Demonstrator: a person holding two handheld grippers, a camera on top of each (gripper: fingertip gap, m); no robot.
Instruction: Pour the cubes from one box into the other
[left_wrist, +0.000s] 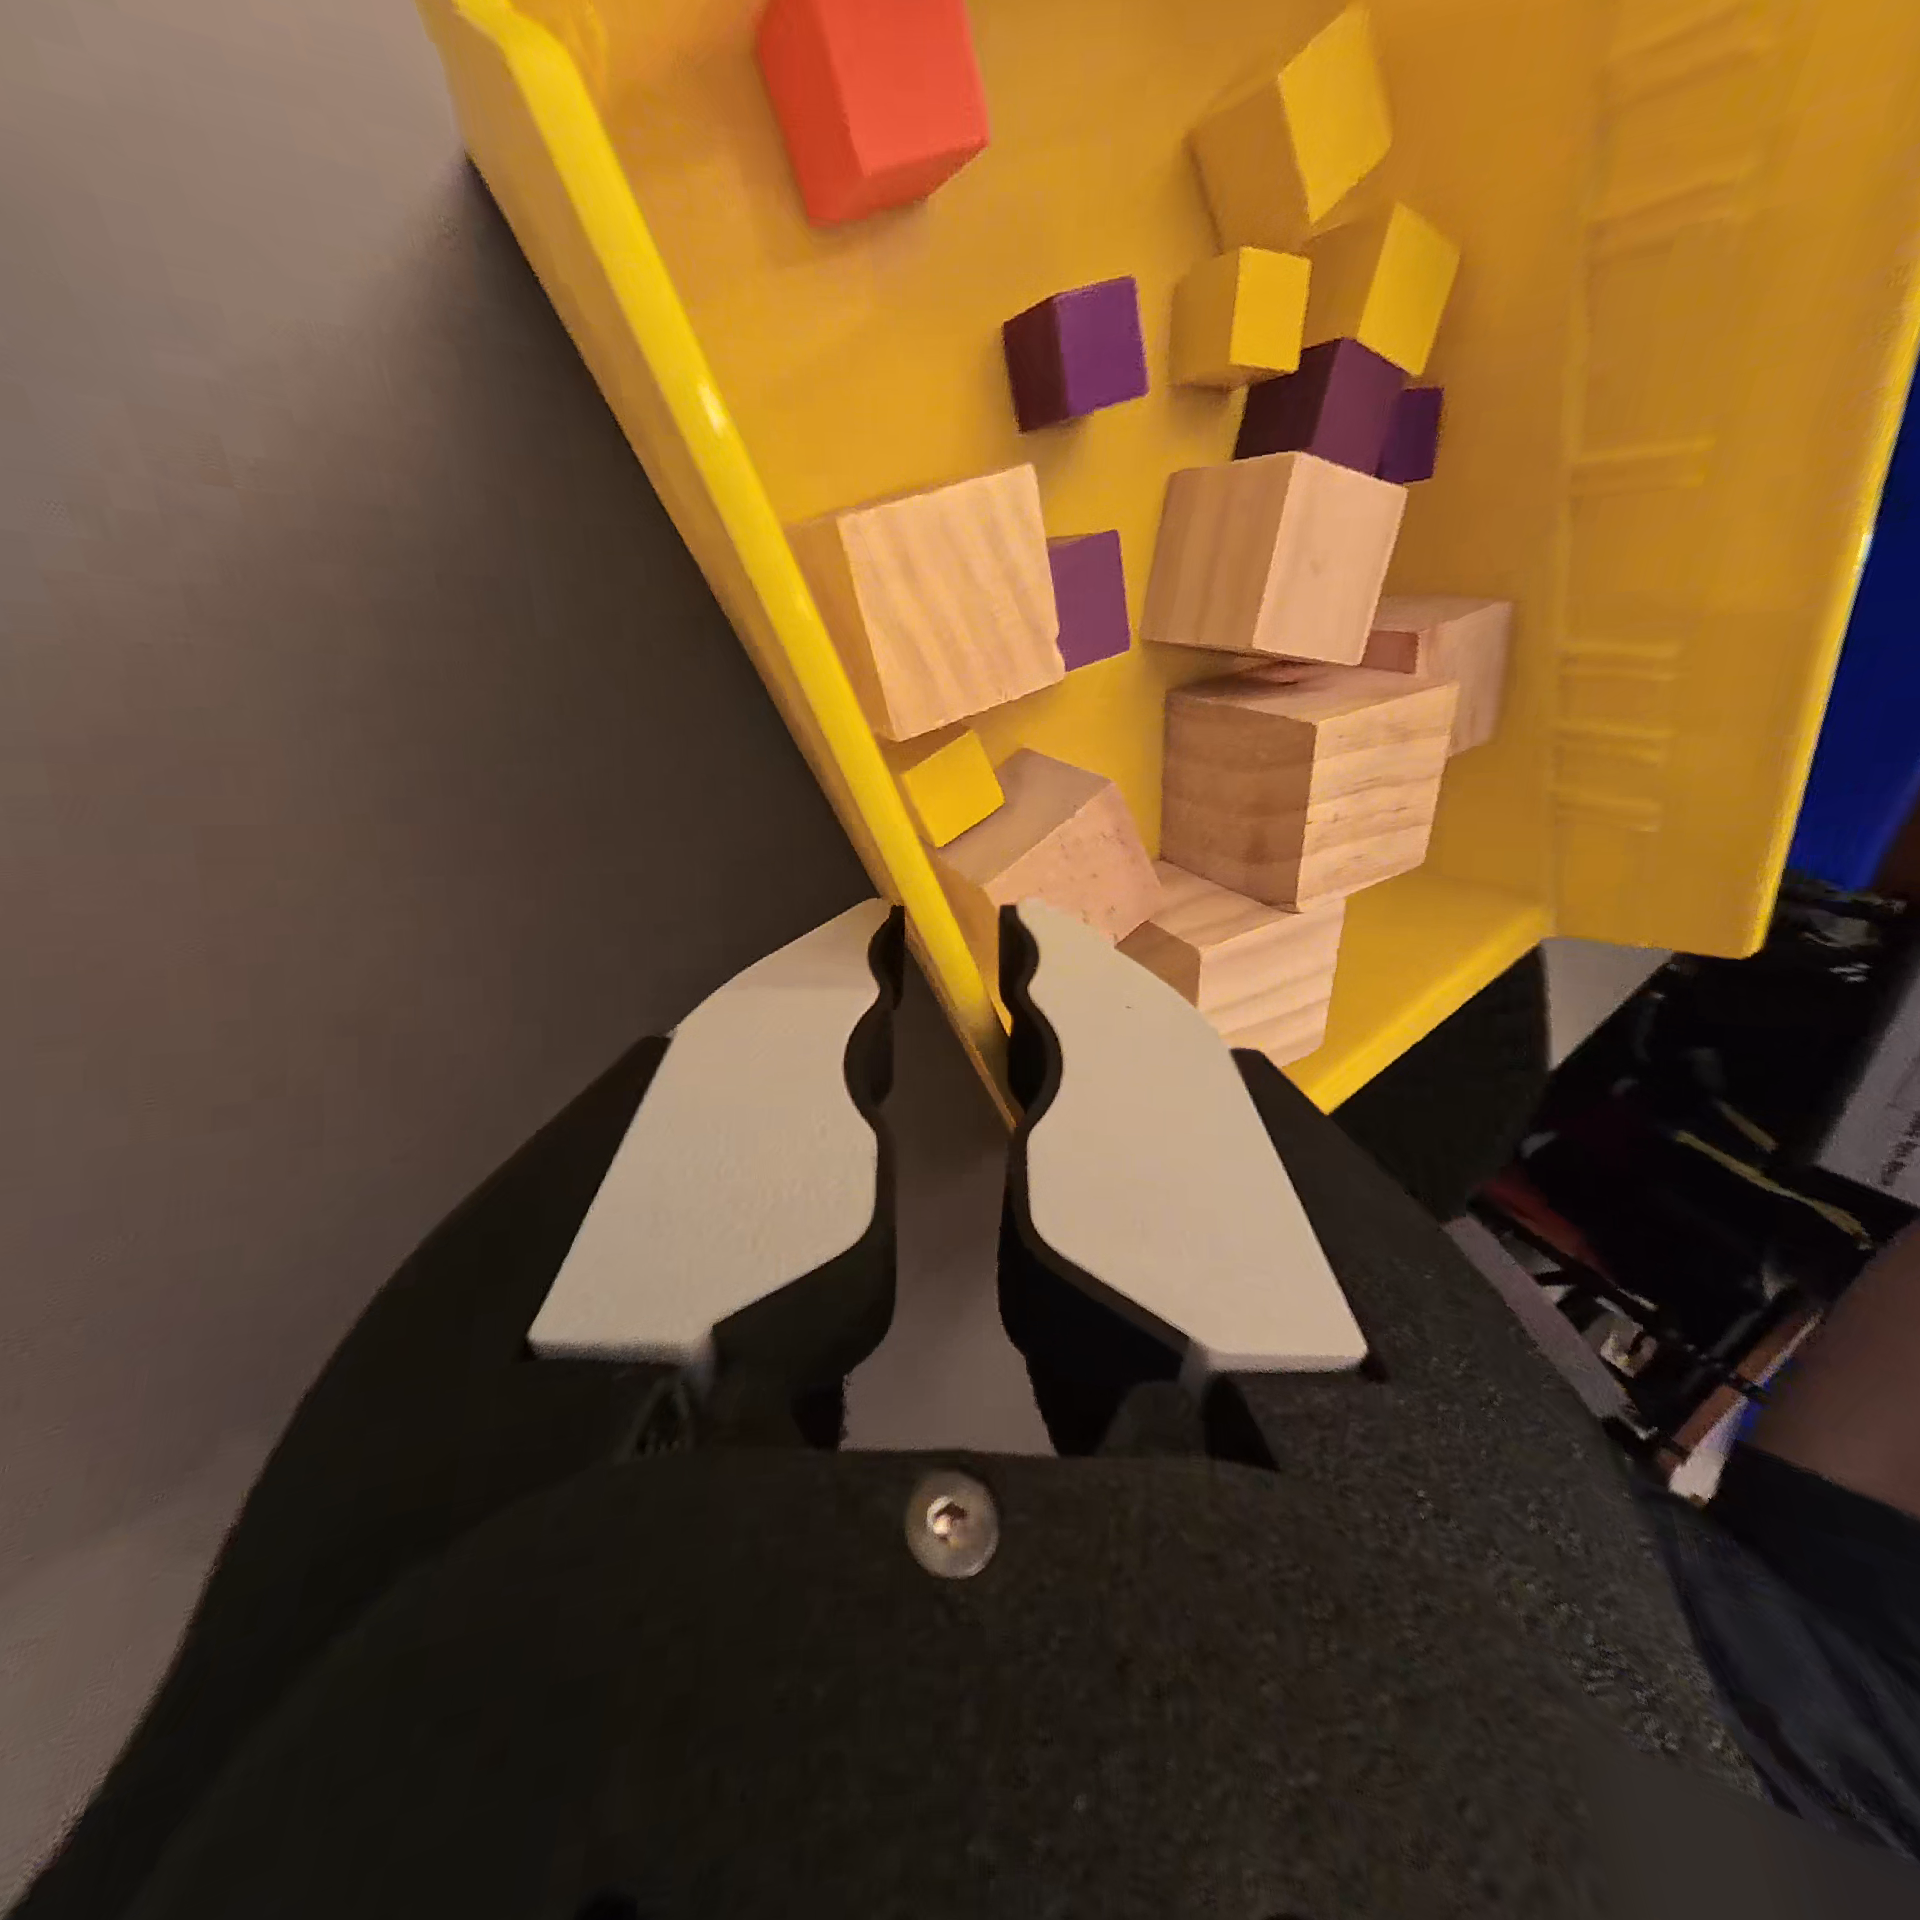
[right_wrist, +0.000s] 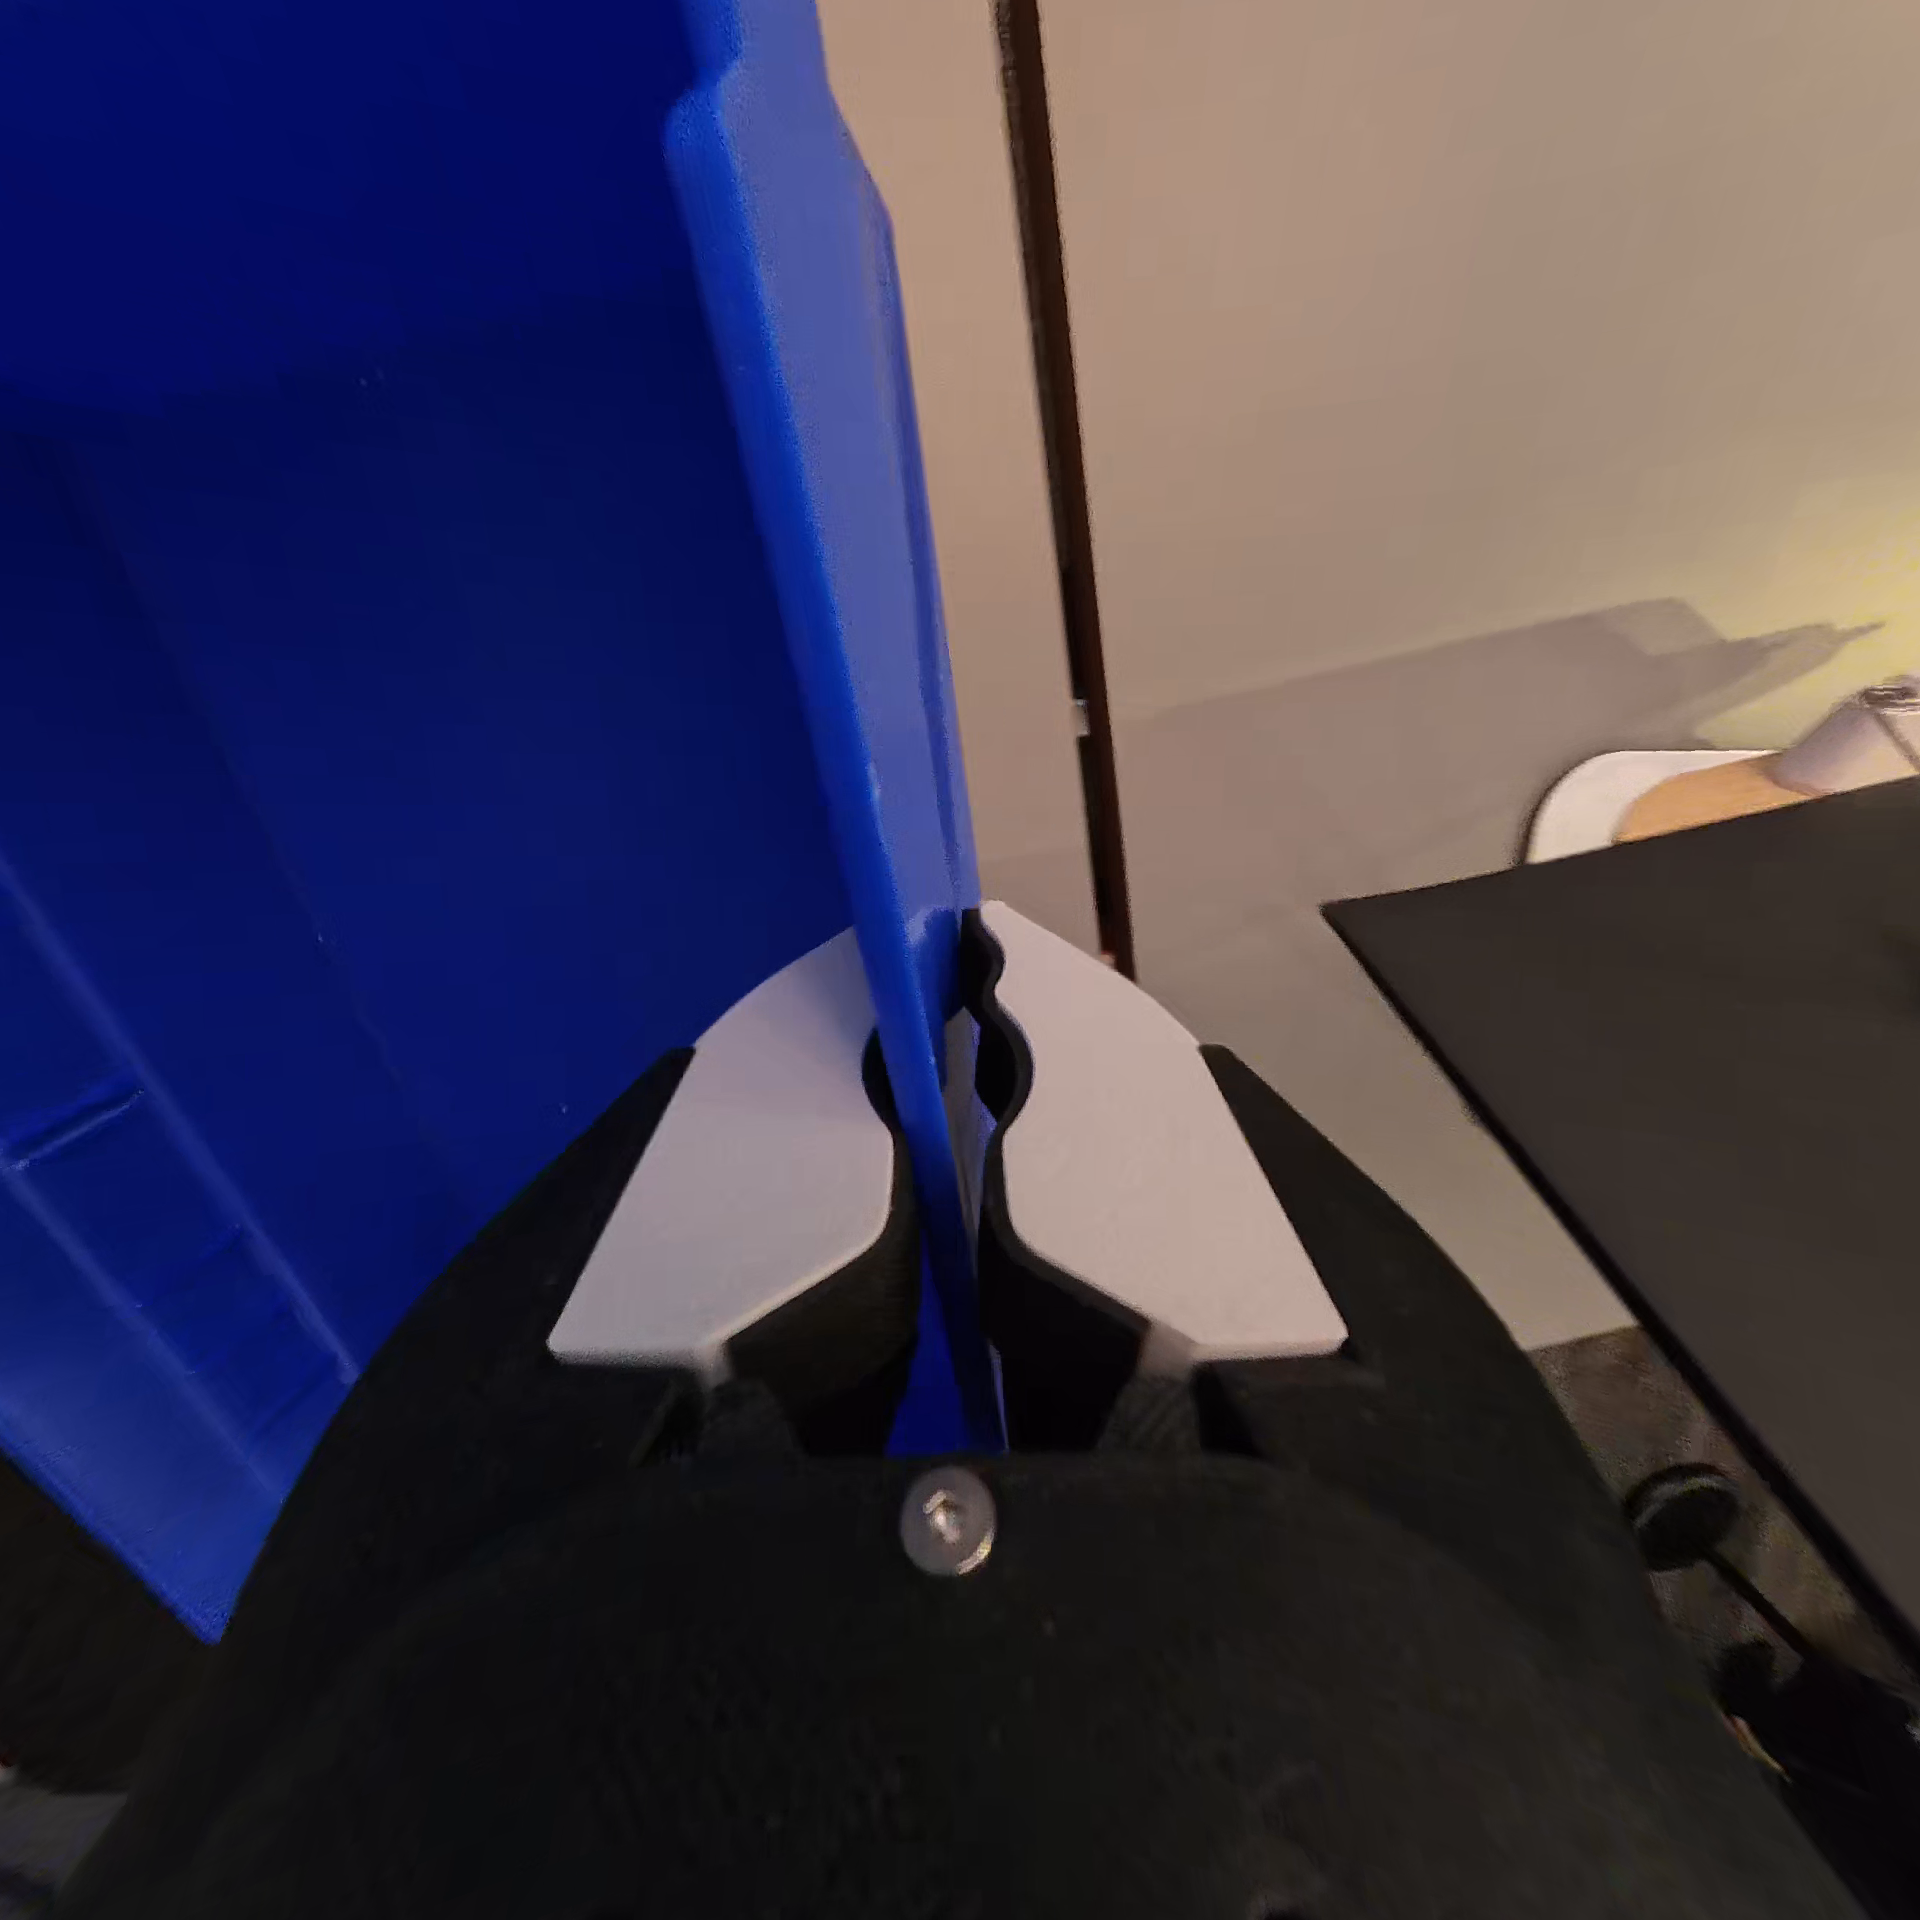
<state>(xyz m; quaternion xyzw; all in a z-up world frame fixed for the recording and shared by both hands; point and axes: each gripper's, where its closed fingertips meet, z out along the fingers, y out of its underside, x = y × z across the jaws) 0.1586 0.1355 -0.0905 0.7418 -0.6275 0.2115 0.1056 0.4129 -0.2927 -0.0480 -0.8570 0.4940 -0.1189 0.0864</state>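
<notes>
Left wrist view: our left gripper (left_wrist: 951, 925) has its jaws clamped narrow on the side wall of the yellow box (left_wrist: 665, 343). The box is tilted and holds wooden cubes (left_wrist: 1288, 790), purple cubes (left_wrist: 1081, 348), yellow cubes (left_wrist: 1330, 125) and one orange cube (left_wrist: 873, 104).

Right wrist view: our right gripper (right_wrist: 925, 935) pinches the right wall of the blue box (right_wrist: 810, 520), lifted off the black table (right_wrist: 1662, 1039). We see no cubes in what shows of it.

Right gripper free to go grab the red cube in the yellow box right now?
Probably not. The right gripper is shut on the blue box wall, so it would have to let go first. The red cube sits in the yellow box, held by the left gripper.
</notes>
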